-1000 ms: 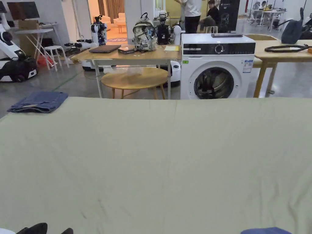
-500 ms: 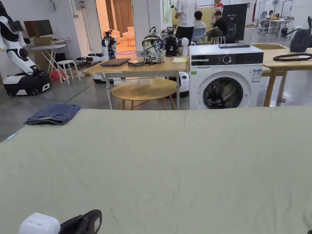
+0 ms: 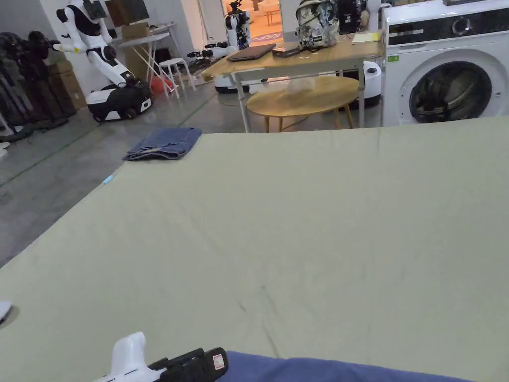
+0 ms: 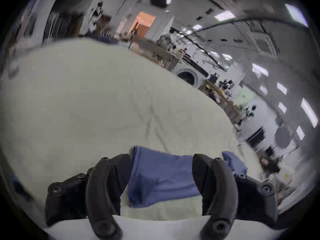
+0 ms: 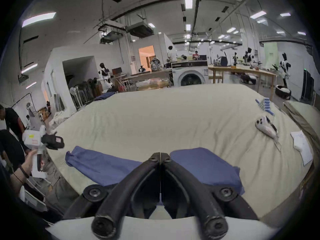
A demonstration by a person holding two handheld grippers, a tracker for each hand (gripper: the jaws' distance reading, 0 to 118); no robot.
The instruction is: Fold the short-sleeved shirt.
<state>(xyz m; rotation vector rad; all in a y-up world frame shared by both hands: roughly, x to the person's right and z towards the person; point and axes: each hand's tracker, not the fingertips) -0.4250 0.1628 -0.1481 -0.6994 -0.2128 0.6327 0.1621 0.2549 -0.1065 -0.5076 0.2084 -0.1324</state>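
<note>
1. Blue short-sleeved shirt point(image 5: 107, 165) lies on the pale green-covered table point(image 3: 298, 224), at the near edge by the person; one sleeve end sticks out to the left in the right gripper view.
2. Right gripper point(image 5: 160, 155): jaws closed tip to tip, sitting over the middle of the shirt. Cannot tell if any cloth is pinched between them.
3. Left gripper point(image 4: 161, 159): jaws wide apart, blue cloth visible in the gap, neither jaw pressing it. In the right gripper view it sits off the table's left edge, held by a hand point(image 5: 29, 160).
4. Folded jeans point(image 3: 164, 143) at the far left corner of the table, well apart from the shirt.
5. On the table's right side: a white handheld controller point(image 5: 266, 127), a sheet of paper point(image 5: 302, 146), a row of small blue items point(image 5: 264, 105).
6. Behind the table: washing machine point(image 3: 447, 74), round wooden table point(image 3: 303, 97), desk with a backpack point(image 3: 318, 22), white humanoid robot point(image 3: 99, 49) on the floor at left.
</note>
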